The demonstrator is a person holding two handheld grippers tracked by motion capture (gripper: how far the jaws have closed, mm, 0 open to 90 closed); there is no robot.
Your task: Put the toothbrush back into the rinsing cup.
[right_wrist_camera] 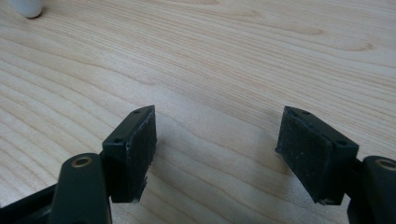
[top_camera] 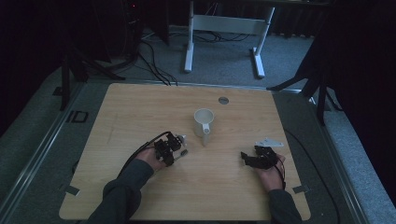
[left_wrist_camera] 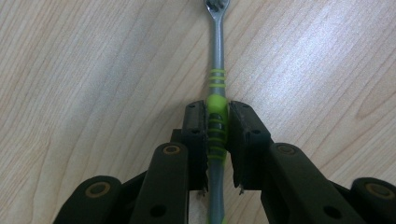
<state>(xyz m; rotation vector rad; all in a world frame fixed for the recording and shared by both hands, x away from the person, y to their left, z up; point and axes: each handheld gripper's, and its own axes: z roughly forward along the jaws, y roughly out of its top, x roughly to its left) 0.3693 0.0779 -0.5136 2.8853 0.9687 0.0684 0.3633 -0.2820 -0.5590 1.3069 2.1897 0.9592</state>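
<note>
**Mia:** What is on the big wooden table (top_camera: 140,200)?

**Ben:** A white mug (top_camera: 203,122) stands near the middle, with its handle toward the person. The person's two hands rest closer to us, one on each side of it.

**Mia:** What is the left gripper (left_wrist_camera: 216,122) doing?

**Ben:** Its two black jaws are squeezed tight on a toothbrush (left_wrist_camera: 216,84). They pinch the green grippy part of the handle. The grey neck and the brush head stick out past the jaws, low over the wood. From above, you can see the left gripper (top_camera: 172,147) sits a little left of the mug and near it.

**Mia:** And the right gripper (right_wrist_camera: 217,154)?

**Ben:** Its jaws are wide apart, with only bare table between them. It sits well off to the right (top_camera: 258,157).

**Mia:** How should the left hand lift the toothbrush well?

**Ben:** I think it should keep squeezing and go straight up, slowly. The handle is thin and smooth, so it could twist or slip. The brush looks like it is meant for the mug, so keep the head clear of the rim.
</note>
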